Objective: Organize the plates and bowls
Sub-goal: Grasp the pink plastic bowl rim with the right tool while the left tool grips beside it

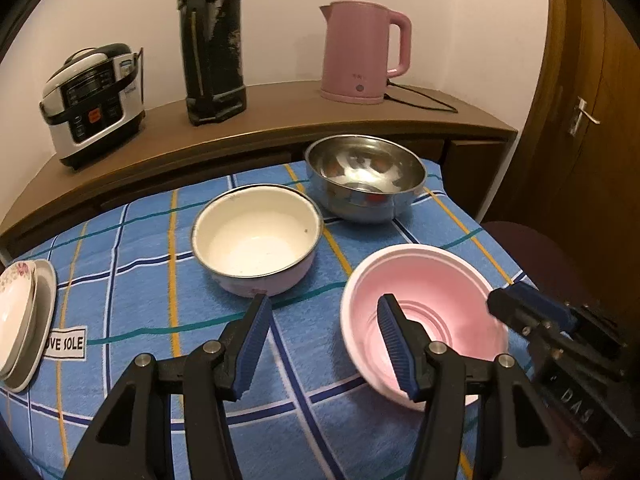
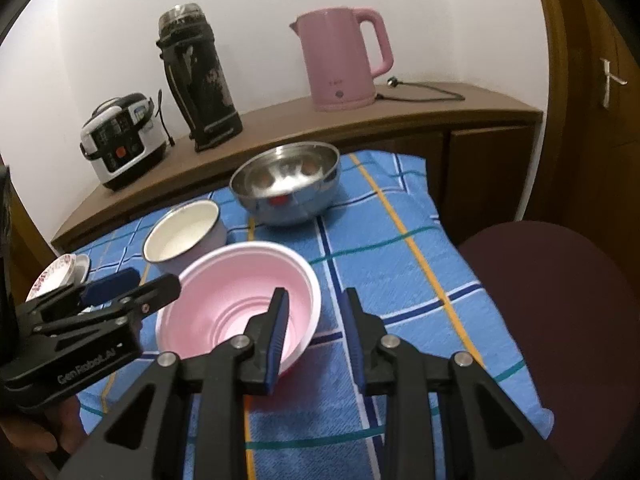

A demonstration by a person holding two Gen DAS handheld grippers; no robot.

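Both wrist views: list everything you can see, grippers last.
pink bowl: one, pink with a white rim, front right of cloth
enamel bowl: one, cream inside, middle of cloth
steel bowl: one, silver, back of cloth
plates: a small stack, white, floral dish on top, left edge
cloth: one, blue checked, under the dishes
kettle: one, pink, on sideboard
flask: one, black, on sideboard
rice cooker: one, white and black, sideboard's left
sideboard: one, brown, behind cloth
chair: one, maroon, right
left gripper: black and blue, open, astride the pink bowl's left rim
right gripper: black and blue, open, astride its right rim
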